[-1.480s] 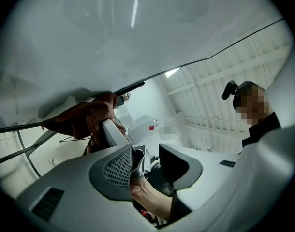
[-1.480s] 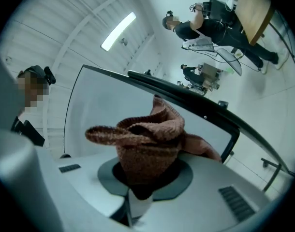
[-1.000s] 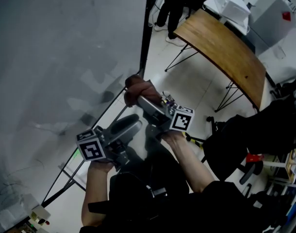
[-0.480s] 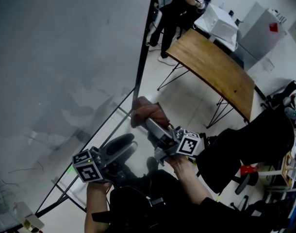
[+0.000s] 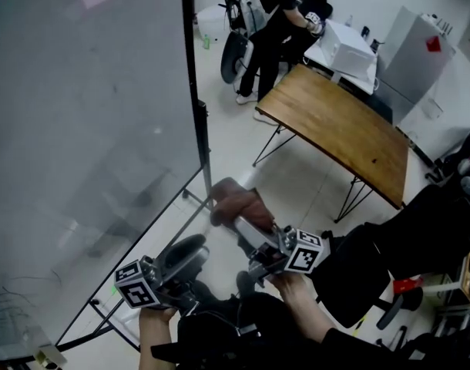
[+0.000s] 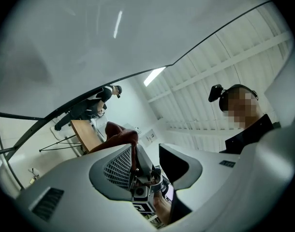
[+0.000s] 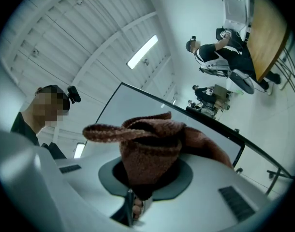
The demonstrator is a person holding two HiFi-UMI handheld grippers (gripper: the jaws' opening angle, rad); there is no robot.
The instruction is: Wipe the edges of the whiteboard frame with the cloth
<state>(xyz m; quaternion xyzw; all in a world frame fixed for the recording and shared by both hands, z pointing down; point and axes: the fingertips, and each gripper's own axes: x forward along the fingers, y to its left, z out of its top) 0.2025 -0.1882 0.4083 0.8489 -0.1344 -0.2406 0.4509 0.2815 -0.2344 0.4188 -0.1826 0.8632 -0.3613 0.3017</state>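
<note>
Right gripper view: right gripper (image 7: 146,177) grips cloth (image 7: 150,151), apparently beside whiteboard frame (image 5: 198,122).

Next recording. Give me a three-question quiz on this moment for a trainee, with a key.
1. True or false: the left gripper holds the cloth.
2. In the head view, the cloth is nearest which part of the whiteboard frame? A) top edge B) lower corner C) far left side
3. Fill in: the left gripper's jaws stand ___, with nothing held between them.
Key: 1 false, the right gripper holds it; 2 B; 3 apart.
</note>
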